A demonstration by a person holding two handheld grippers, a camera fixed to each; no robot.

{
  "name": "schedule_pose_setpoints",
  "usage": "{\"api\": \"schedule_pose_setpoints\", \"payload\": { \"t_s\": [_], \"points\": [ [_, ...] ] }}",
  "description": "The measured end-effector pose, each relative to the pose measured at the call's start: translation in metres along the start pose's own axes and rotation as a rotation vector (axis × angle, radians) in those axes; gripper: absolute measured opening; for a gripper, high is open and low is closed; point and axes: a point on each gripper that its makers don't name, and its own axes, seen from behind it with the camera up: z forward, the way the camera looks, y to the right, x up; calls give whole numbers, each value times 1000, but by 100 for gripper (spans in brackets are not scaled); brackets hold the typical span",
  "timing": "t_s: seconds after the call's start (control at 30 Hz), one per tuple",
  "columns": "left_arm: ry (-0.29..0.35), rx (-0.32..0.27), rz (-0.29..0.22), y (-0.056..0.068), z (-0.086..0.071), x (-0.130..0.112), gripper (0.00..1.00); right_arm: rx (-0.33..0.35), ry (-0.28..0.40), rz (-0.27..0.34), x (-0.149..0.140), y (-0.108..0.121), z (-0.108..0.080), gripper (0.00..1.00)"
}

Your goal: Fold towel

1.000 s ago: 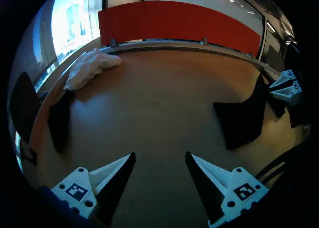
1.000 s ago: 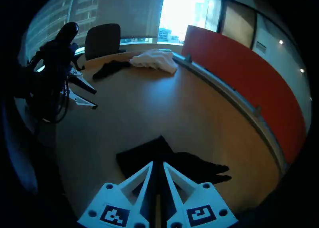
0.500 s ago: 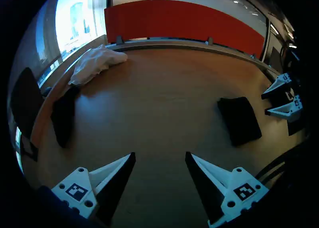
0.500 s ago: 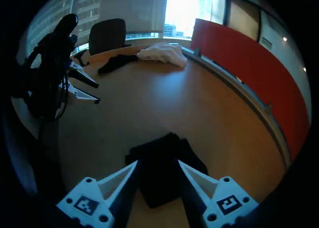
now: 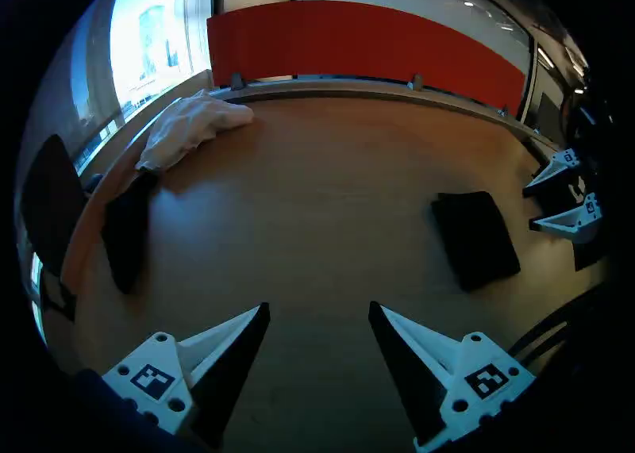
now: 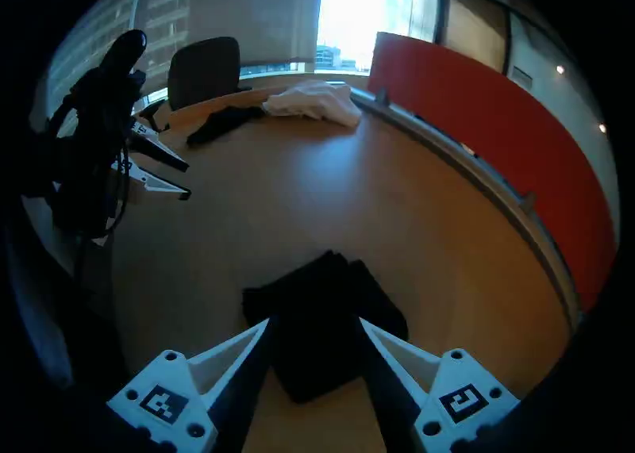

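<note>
Right gripper opened off black towel, lying folded

Our left gripper view faces the red partition across the table; our right gripper view sits close above the black towel both share.

The table is finished in smooth wood with a low sheen. The towel is made of black matt cloth; a white cloth is seen creased. The left gripper is moulded in white matt plastic.
</note>
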Motion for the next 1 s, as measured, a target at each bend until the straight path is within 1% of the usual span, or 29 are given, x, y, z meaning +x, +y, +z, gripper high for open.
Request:
{"api": "schedule_pose_setpoints", "payload": {
  "t_s": [0.3, 0.6, 0.7, 1.0],
  "points": [
    [1, 1, 8, -1, -1, 1, 92, -7, -35, 20, -26, -3, 0, 68],
    [1, -1, 6, 0, -1, 0, 92, -16, -78, 56, -57, -7, 5, 68],
    [1, -1, 12, 1, -1, 0, 92, -18, -93, 65, -67, -7, 7, 68],
    [1, -2, 10, 1, 0, 1, 92, -20, -144, 85, -97, -11, 13, 68]
  ]
}}
